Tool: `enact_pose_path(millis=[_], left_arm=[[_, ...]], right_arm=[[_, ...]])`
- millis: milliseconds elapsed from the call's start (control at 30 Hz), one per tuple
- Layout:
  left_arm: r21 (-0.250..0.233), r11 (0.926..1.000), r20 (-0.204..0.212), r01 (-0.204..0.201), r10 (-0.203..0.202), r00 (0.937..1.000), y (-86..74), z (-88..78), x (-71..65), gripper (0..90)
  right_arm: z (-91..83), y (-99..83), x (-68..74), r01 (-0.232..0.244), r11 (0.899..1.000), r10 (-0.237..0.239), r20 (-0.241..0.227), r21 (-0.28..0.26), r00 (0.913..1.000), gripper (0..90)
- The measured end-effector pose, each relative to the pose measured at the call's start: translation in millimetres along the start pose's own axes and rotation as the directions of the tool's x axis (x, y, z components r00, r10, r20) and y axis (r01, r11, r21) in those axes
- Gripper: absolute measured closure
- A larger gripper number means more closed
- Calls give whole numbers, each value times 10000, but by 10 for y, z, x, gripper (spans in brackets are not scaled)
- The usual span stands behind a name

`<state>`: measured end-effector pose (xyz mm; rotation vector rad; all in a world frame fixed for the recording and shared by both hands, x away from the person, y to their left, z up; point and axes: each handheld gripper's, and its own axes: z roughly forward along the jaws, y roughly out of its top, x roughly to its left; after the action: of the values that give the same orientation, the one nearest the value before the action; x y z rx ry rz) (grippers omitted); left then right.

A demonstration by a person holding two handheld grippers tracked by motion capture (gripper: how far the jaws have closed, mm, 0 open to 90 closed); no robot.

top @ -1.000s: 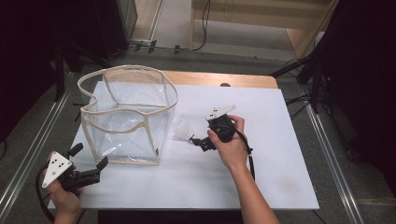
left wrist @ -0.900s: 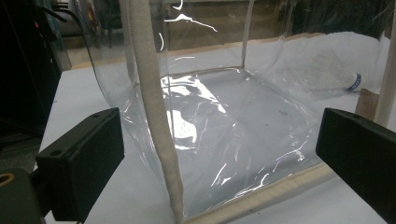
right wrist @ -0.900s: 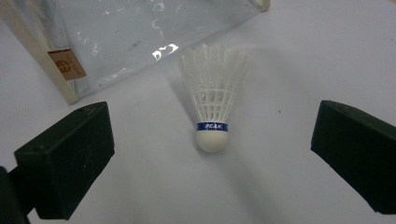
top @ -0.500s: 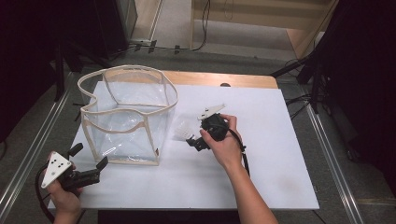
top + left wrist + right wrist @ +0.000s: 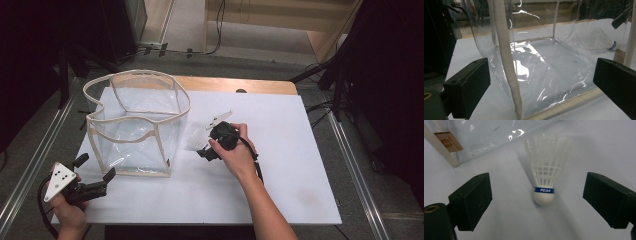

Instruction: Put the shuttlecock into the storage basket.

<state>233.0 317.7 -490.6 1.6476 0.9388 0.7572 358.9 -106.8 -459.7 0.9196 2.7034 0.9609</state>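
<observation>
A white feather shuttlecock [image 5: 192, 140] with a blue band lies on the white table, just right of a clear plastic bag [image 5: 135, 125] with beige trim. My right gripper [image 5: 204, 152] is right at the shuttlecock. In the right gripper view the shuttlecock [image 5: 545, 177] lies between the jaws, cork toward the camera. The right gripper [image 5: 540, 200] is open, its jaws have just been closing, and the pads do not touch the shuttlecock. My left gripper [image 5: 96, 168] is open near the bag's front left corner. The left gripper [image 5: 541, 90] faces the bag [image 5: 536, 57], and the shuttlecock [image 5: 602, 41] shows through it.
The bag stands upright with its mouth open on the left half of the white board [image 5: 280, 150]. A corner of the bag [image 5: 474, 132] with a brown tag lies just beyond the shuttlecock. Metal rails and dark floor surround the table.
My right hand has moved a little to the left, toward the shuttlecock and the bag. The left hand and the bag have not moved.
</observation>
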Motion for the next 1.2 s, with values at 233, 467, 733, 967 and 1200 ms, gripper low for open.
enact_pose_path(millis=[233, 467, 733, 967, 1200], left_arm=[[9, 10000, -5, 25, -25, 10000, 0, 0, 3, 18], [1, 10000, -13, 34, -34, 10000, 0, 2, 5, 18], [16, 10000, -2, 28, -28, 10000, 0, 2, 5, 18], [16, 10000, -25, 21, -21, 10000, 1, -1, 4, 18], [-8, 10000, -46, 39, -39, 10000, 1, -2, 10, 18]], right_arm=[[83, -4, -10, 36, 9993, -35, -35, 377, 10000, 144], [155, -3, -7, -111, 9977, 102, 141, 662, 9998, 228], [249, -19, -30, -416, 9919, 343, 623, 1203, 9975, 362], [315, -23, -33, -580, 9880, 444, 962, 1434, 9944, 442], [355, -35, -37, -693, 9855, 519, 1137, 1546, 9922, 519]])
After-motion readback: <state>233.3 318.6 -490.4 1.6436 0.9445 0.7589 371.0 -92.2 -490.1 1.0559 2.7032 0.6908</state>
